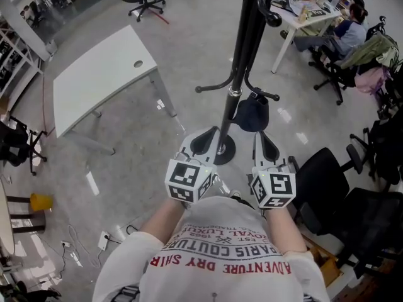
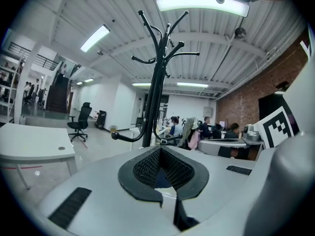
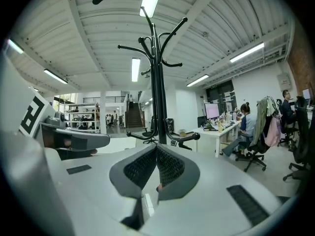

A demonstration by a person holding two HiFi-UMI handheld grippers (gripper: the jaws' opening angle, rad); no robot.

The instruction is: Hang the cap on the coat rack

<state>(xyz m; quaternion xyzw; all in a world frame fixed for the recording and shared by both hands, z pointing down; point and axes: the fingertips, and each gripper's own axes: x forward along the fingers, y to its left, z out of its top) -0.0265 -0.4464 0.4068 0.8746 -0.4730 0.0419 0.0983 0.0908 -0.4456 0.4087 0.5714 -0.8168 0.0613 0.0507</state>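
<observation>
The black coat rack rises straight ahead of me, its round base on the grey floor. A dark cap hangs from a low hook on the rack's right side. My left gripper points at the base from the near left, jaws closed tip to tip with nothing between them. To the right of the base my right gripper sits just below the cap, also shut and empty. Both gripper views look up at the rack past closed jaws; neither shows the cap.
A white table stands to the left. Black office chairs crowd the near right. At the far right a person sits at a cluttered desk. A yellow bin is at the left edge.
</observation>
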